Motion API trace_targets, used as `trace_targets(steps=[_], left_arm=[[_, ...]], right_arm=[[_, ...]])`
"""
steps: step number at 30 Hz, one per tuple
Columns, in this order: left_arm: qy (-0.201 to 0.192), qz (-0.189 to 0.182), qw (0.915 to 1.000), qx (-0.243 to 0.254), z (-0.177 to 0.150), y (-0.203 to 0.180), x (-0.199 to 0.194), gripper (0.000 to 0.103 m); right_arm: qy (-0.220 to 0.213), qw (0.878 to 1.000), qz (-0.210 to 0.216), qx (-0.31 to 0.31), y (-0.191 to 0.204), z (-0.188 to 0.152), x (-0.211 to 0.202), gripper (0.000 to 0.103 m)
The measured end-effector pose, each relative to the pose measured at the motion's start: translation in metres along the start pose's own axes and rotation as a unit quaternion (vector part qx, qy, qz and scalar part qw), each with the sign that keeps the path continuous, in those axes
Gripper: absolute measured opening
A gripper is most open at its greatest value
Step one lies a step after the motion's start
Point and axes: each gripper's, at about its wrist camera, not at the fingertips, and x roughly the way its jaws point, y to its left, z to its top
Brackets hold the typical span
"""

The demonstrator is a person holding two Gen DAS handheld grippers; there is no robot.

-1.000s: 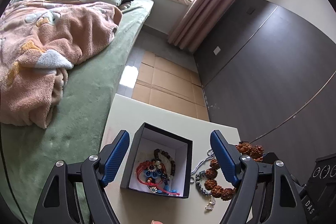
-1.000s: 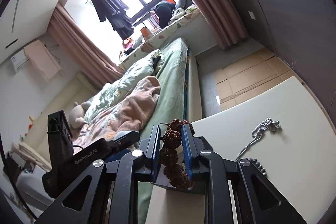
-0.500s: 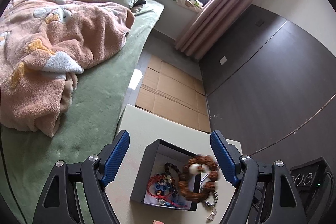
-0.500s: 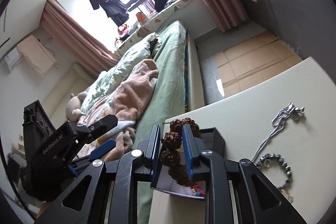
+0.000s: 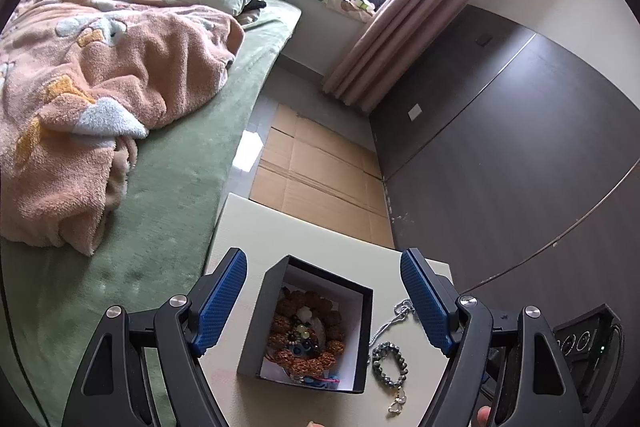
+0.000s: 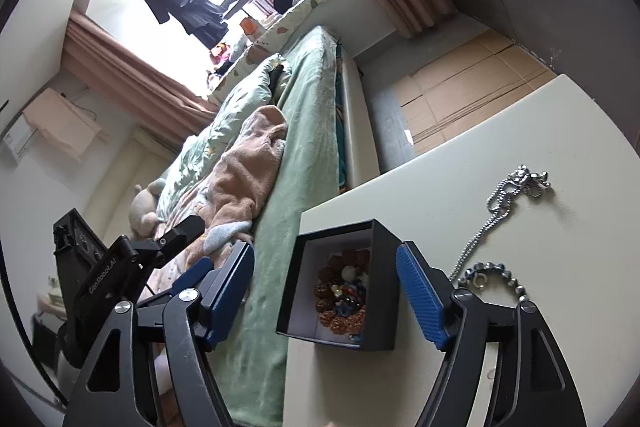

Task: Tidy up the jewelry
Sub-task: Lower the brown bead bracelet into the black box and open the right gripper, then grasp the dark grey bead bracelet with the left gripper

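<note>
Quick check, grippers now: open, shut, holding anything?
Left gripper: open, holding nothing, above the black box.
Right gripper: open, holding nothing; brown bead bracelet lies in the box.

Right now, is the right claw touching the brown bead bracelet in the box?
Apart. The right wrist view shows the right claw open, above the bracelet lying in the box.

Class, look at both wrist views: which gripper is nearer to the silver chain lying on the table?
Right, by my judgement. The right gripper hovers open above the black box, with the silver chain just beyond its right finger. The left gripper, also open over the box, sits toward the bed side.
</note>
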Motion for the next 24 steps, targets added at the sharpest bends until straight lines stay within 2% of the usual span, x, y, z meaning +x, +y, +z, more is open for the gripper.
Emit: trace_targets(steps=[2,4,7,13,19,24], left_arm=[[0.004,-0.008,0.9999,0.009,-0.004,-0.006,0.000,0.080],[0.005,-0.013,0.9997,0.021,-0.008,-0.015,-0.001,0.080],[-0.004,-0.003,0.9991,0.042,-0.015,-0.027,-0.002,0.080],[-0.016,0.012,0.9964,0.082,-0.034,-0.056,0.001,0.080],[-0.031,0.018,0.9924,0.118,-0.048,-0.081,0.003,0.080],[-0.001,0.002,0.9913,0.131,-0.059,-0.095,0.013,0.080]], right_arm=[[0.001,1.000,-0.016,0.003,-0.006,-0.002,-0.007,0.089],[-0.004,1.000,-0.031,-0.001,-0.010,-0.003,-0.016,0.093],[-0.019,0.998,-0.058,-0.006,-0.018,-0.004,-0.031,0.103],[-0.054,0.995,-0.087,0.016,-0.042,-0.001,-0.060,0.103],[-0.058,0.993,-0.099,0.029,-0.063,0.004,-0.079,0.103],[-0.053,0.992,-0.111,0.027,-0.078,0.009,-0.098,0.103]])
